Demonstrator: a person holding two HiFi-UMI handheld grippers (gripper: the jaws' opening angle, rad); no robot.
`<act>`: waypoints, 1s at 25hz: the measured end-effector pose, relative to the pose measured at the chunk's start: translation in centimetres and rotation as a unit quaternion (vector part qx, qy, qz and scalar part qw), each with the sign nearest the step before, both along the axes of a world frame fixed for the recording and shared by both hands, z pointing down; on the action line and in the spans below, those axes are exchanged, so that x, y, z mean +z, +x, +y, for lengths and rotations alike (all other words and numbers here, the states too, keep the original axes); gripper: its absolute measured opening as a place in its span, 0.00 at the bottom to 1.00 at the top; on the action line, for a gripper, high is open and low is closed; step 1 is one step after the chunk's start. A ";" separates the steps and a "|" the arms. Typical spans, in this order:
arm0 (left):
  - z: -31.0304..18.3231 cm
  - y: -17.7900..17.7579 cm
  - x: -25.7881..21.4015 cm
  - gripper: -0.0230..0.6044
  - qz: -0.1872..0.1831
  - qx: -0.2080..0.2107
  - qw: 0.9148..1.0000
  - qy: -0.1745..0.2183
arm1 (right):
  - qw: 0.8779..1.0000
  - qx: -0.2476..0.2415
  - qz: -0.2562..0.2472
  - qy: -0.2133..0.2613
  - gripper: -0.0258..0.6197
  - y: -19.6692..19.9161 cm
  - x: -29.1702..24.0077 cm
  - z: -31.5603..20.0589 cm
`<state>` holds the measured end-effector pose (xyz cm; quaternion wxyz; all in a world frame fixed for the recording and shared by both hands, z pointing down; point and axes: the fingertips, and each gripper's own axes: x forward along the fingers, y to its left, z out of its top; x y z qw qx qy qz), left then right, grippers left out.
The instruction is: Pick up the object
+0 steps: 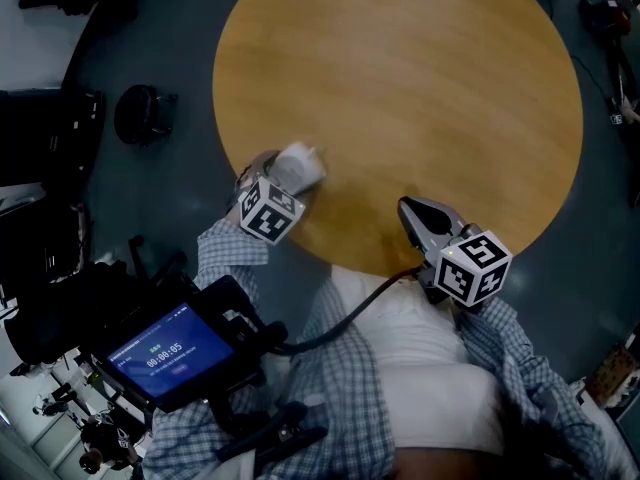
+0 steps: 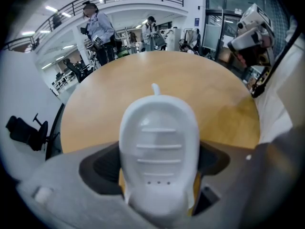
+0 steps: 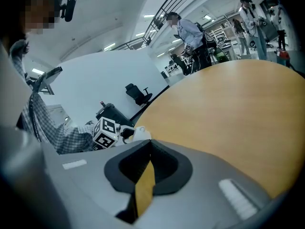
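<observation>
Left gripper view: you're holding the left gripper (image 2: 158, 163) spread wide around the object (image 2: 159, 128), a smooth, rounded white plastic shell with ribs, sitting at the round wooden table's (image 1: 420, 88) near left edge. Your right gripper (image 3: 147, 161) is sitting pressed together, empty.

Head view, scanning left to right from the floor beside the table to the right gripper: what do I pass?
black round item on the floor → white object at the table's near edge → right gripper
</observation>
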<state>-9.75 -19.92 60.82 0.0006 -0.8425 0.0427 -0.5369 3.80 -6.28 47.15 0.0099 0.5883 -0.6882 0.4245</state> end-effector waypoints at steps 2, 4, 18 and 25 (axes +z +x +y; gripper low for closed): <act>-0.1 -0.1 0.2 0.77 0.008 -0.002 1.000 0.006 | 1.000 0.000 0.003 -0.001 0.05 -0.1 0.0 0.1; 0.0 -0.1 0.2 0.77 0.020 -0.002 1.000 0.006 | 1.000 0.004 0.004 -0.002 0.05 0.2 -0.1 0.3; -0.7 0.4 -0.3 0.77 0.045 -0.056 0.997 -0.003 | 1.000 0.002 0.005 0.009 0.05 0.5 -0.1 -0.5; -0.3 2.0 -3.2 0.77 0.102 -0.095 0.990 -0.029 | 1.000 -0.009 0.002 0.018 0.05 0.1 0.0 -1.1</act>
